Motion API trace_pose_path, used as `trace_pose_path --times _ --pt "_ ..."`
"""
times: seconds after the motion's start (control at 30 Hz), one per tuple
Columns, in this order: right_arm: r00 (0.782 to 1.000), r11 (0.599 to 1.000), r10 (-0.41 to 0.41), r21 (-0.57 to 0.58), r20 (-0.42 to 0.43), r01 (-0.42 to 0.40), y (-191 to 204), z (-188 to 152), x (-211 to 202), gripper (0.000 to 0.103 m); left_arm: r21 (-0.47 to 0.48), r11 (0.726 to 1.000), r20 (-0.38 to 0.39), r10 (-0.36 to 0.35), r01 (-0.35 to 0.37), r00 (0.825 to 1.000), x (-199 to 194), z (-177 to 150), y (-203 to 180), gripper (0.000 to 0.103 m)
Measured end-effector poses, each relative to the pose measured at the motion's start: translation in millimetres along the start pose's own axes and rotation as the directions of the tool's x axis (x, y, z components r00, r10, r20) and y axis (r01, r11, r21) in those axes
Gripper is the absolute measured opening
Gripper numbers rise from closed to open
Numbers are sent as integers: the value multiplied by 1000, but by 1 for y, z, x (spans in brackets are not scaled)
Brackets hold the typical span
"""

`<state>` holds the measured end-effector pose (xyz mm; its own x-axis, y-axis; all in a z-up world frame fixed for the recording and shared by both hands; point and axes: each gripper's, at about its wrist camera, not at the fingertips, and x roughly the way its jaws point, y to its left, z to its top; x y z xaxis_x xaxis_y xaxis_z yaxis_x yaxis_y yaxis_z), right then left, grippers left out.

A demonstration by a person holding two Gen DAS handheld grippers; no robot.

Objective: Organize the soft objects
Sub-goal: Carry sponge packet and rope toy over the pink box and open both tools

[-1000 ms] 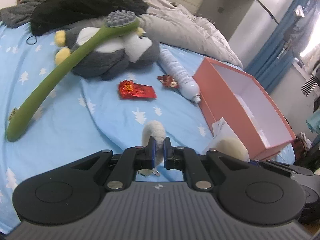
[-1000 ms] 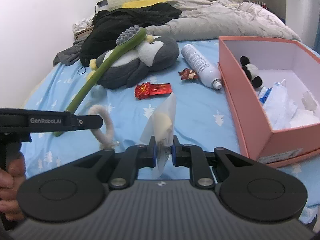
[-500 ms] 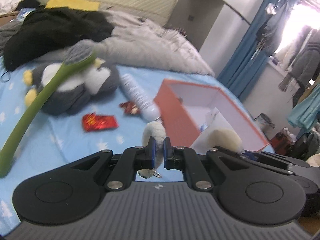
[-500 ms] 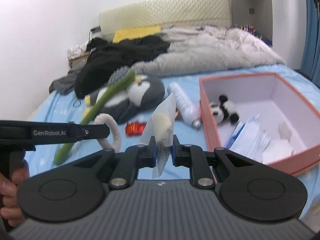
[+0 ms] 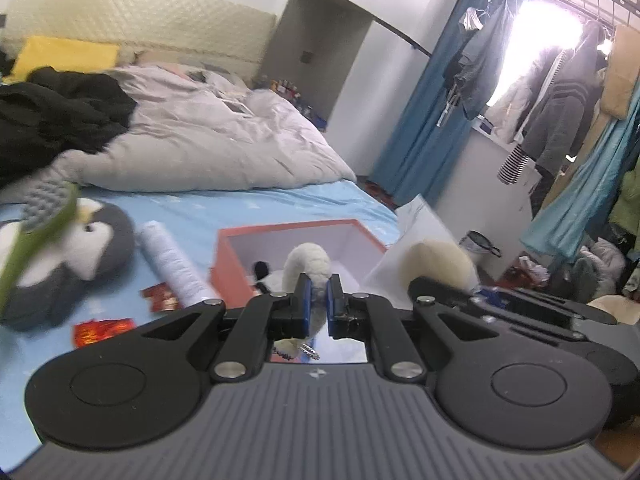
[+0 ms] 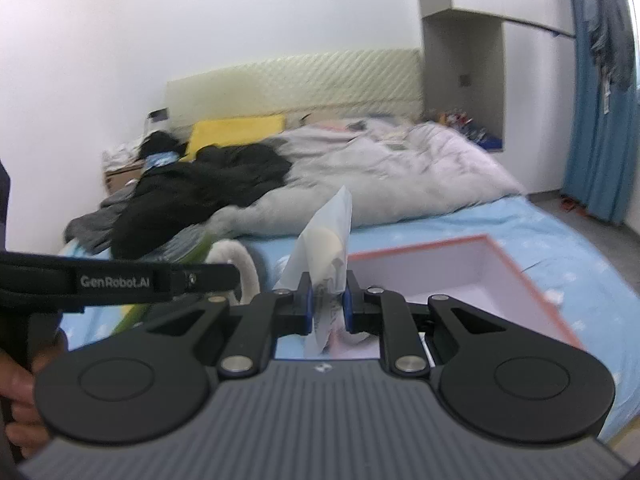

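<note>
Left gripper (image 5: pixel 318 294), frame centre: fingers clamped on fluffy loop (image 5: pixel 307 262). Right gripper (image 6: pixel 326 300): fingers clamped on bagged puff (image 6: pixel 326 240) — both above pink box (image 6: pixel 500 264). Risk: slick bag slips, landing on bed (image 6: pixel 460 228).

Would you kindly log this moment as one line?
left gripper: shut on fluffy loop | right gripper: shut on bagged puff | pink box: ahead, open
</note>
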<state>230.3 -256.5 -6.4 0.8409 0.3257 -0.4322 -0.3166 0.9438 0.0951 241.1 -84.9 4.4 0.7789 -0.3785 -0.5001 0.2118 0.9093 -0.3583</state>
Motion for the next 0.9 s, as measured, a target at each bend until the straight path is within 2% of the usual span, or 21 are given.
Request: trace_pose_path --times 0.17,0.27,0.47,0.6,0.8,0.9 --pt "998 997 -66 37 -24 66 -41 12 12 17 32 999 -46 -21 23 999 47 18 -25 9" --pt "990 990 -129 52 -55 132 -68 8 25 17 61 998 -112 -18 25 994 85 21 -37 9" --pt "963 974 -189 91 -191 209 -123 -15 65 17 118 993 -254 35 -5 967 162 7 -49 9" --pt "939 964 -200 114 -279 239 -150 -37 89 17 98 995 -332 34 -2 943 203 -3 -46 9" --pt "904 955 -186 145 -385 258 -171 -62 121 18 124 992 -417 55 -3 907 243 -14 -47 9" --pt "886 953 -207 118 -415 278 -172 -71 129 19 149 989 -432 85 -22 898 251 -19 -49 10"
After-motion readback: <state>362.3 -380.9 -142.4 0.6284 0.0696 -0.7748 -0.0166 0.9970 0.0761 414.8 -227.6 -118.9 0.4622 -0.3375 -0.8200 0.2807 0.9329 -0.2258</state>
